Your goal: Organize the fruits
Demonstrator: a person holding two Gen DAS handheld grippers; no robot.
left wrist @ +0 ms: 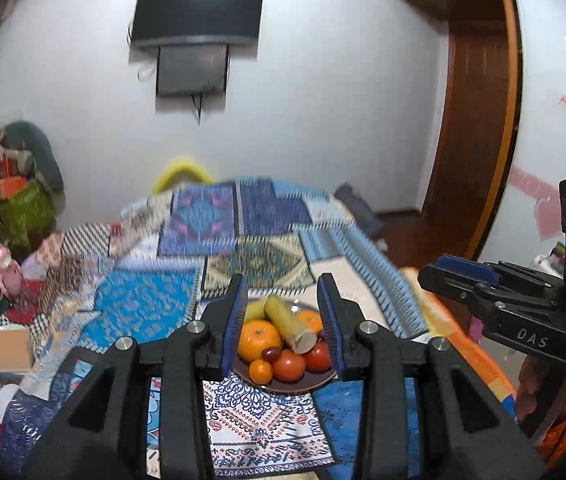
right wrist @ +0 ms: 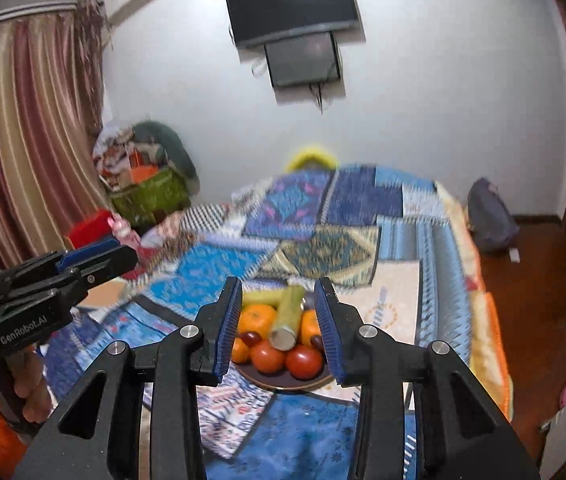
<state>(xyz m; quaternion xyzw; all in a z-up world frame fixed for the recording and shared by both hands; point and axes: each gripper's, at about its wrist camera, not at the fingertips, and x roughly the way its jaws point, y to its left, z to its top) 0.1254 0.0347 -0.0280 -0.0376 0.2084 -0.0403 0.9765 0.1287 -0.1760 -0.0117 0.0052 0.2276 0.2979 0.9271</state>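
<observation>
While nothing sits between either pair of blue-padded jaws, looks close to finished or not yet begun: hard to judge from this moment alone, since all visible fruit is already gathered in one place. Left hand-held black gripper (left wrist: 283,320) held above the near edge of the bed, jaws parted, gripping nothing. Right hand-held black gripper (right wrist: 280,326) just beside it, likewise released and empty, framing the same dish.

Round dark brown shallow plate (left wrist: 319,382) resting on the patchwork blue patterned bedspread (left wrist: 143,300), near the close end of the bed. On the plate: large orange mandarin (left wrist: 258,339) at left, small orange mandarin (left wrist: 261,372) nearest, two red tomatoes (left wrist: 289,365) at the near right, dark purple grape (left wrist: 270,355) between them, another orange fruit (left wrist: 310,320) at the far right. Pale green-yellow cut stalk (left wrist: 289,326), possibly sugarcane though blur makes that uncertain, lying across the heap. Yellow-green fruit (left wrist: 255,309) at the far side, perhaps a banana.

No loose fruit visible elsewhere on the bedspread.
</observation>
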